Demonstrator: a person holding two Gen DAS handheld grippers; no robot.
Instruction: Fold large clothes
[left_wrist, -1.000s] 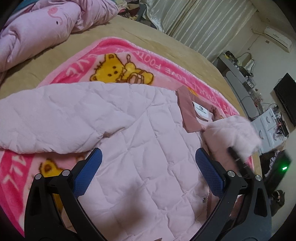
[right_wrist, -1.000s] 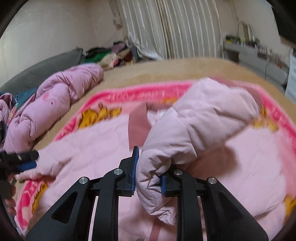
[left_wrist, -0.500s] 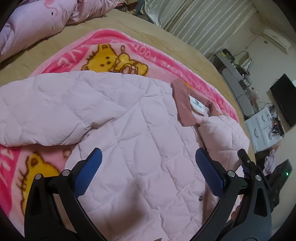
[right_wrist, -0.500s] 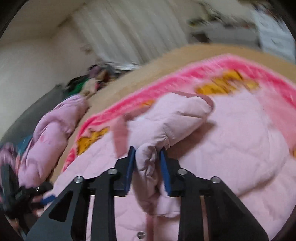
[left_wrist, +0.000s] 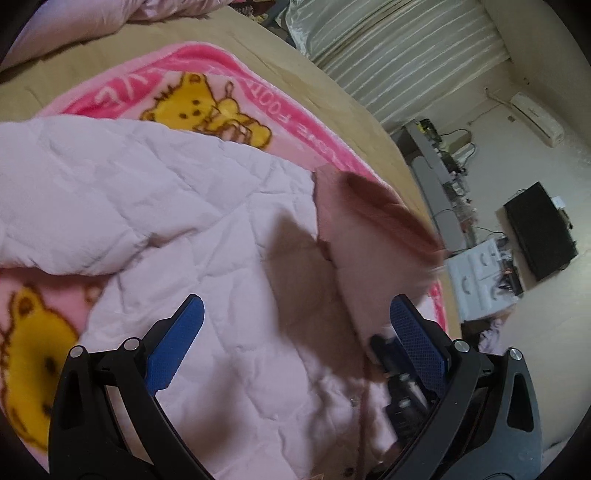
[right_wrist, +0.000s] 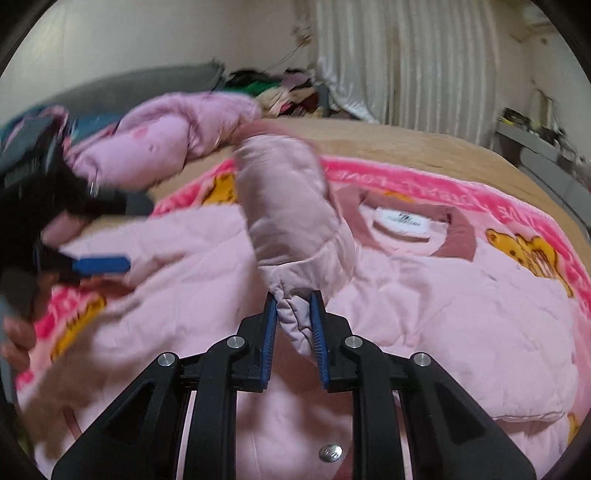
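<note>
Curtains (right_wrist: 406, 62) are hanging across the far wall at twelve o'clock from my right wrist camera, and a tan bed (right_wrist: 424, 147) is filling most of what I am seeing. Spread over it, a pink cartoon-bear blanket (right_wrist: 424, 184) is lying flat. On top of that, the pale pink quilted jacket (right_wrist: 461, 314) is lying open, its darker collar (right_wrist: 458, 240) and white label (right_wrist: 400, 223) sitting at about one o'clock. At ten o'clock a second pink padded garment (right_wrist: 166, 144) is lying bunched near the head of the bed.

I am lifting the jacket's sleeve (right_wrist: 291, 221) over the body toward eleven o'clock. My right tool (right_wrist: 294, 310) is clamped on the sleeve's cuff end; its jaws have just been closing tighter, with the fabric squeezed between them.

From the left wrist camera, my left tool (left_wrist: 295, 325) is hovering over the jacket's front with its blue pads (left_wrist: 173, 354) standing wide apart, nothing between them. The raised sleeve is showing as a blur at two o'clock there. In the right view the left tool is appearing, blurred, at nine o'clock, with a hand (right_wrist: 18, 339) on it.
</note>
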